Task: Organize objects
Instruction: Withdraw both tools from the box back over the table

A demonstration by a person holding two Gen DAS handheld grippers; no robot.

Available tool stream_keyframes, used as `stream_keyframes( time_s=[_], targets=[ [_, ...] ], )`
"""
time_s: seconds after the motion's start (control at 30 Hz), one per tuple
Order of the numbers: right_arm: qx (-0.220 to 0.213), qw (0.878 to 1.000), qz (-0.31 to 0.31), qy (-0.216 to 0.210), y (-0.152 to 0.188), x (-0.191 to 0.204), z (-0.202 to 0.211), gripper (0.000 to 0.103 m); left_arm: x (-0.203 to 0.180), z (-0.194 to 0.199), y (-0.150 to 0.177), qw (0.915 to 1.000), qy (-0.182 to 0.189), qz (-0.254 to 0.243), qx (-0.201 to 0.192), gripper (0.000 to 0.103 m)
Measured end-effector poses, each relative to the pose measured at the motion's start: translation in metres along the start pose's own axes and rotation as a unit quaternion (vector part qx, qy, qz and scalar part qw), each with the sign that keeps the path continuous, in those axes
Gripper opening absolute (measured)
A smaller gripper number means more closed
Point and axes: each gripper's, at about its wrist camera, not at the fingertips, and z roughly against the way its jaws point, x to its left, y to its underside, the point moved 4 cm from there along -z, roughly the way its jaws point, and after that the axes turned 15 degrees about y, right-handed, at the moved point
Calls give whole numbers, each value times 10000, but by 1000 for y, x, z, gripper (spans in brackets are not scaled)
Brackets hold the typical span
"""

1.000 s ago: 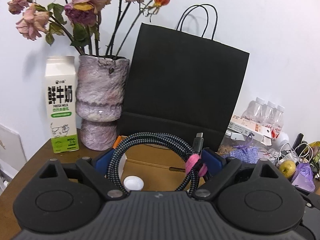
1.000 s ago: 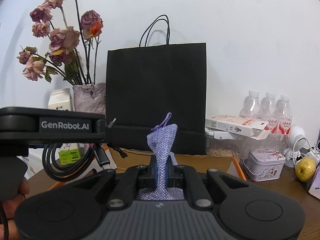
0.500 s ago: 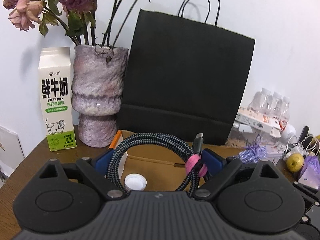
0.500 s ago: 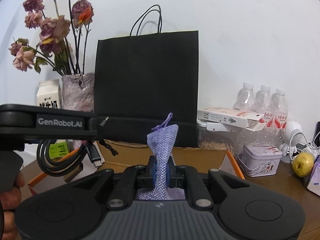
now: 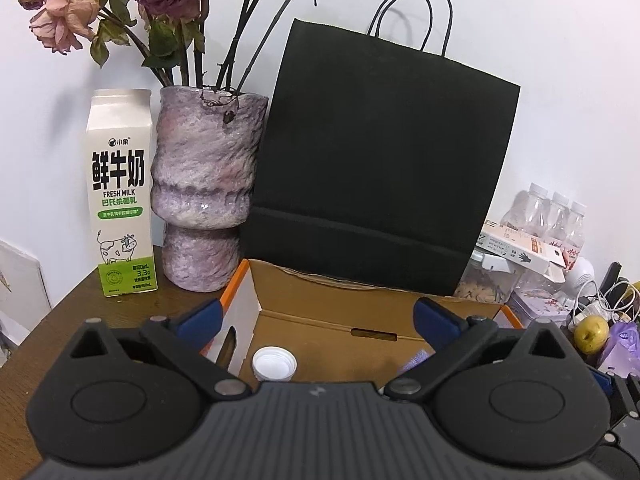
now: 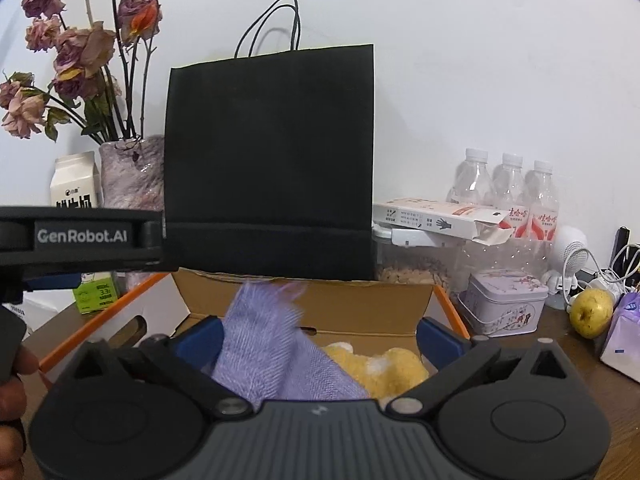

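Both tongs, left (image 5: 318, 314) and right (image 6: 318, 334), gape over the cardboard box (image 6: 360, 310); the purple pouch (image 6: 276, 354) is motion-blurred.

Your left wrist view looks forward over the left gripper (image 5: 316, 316), close above the open cardboard box (image 5: 340, 300), facing the black paper bag (image 5: 380, 168) and the wall. Your right wrist view looks the same way from just to the right, over the right gripper (image 6: 318, 336), near the same box (image 6: 304, 294). Both views share the bag (image 6: 272, 160), the vase (image 5: 204, 188) (image 6: 134, 172), the milk carton (image 5: 120, 192) (image 6: 74, 182) and the water bottles (image 5: 556, 216) (image 6: 508, 188). The left gripper's body (image 6: 80, 236) crosses your right view's left edge.
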Motion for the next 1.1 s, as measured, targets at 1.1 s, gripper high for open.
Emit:
stream_keyframes(
  time_s=[1.1],
  targets=[
    [-287,9984,223,-425,-4,-6,88,103,1,80,6,9995,-44,-112,-281,103]
  ],
)
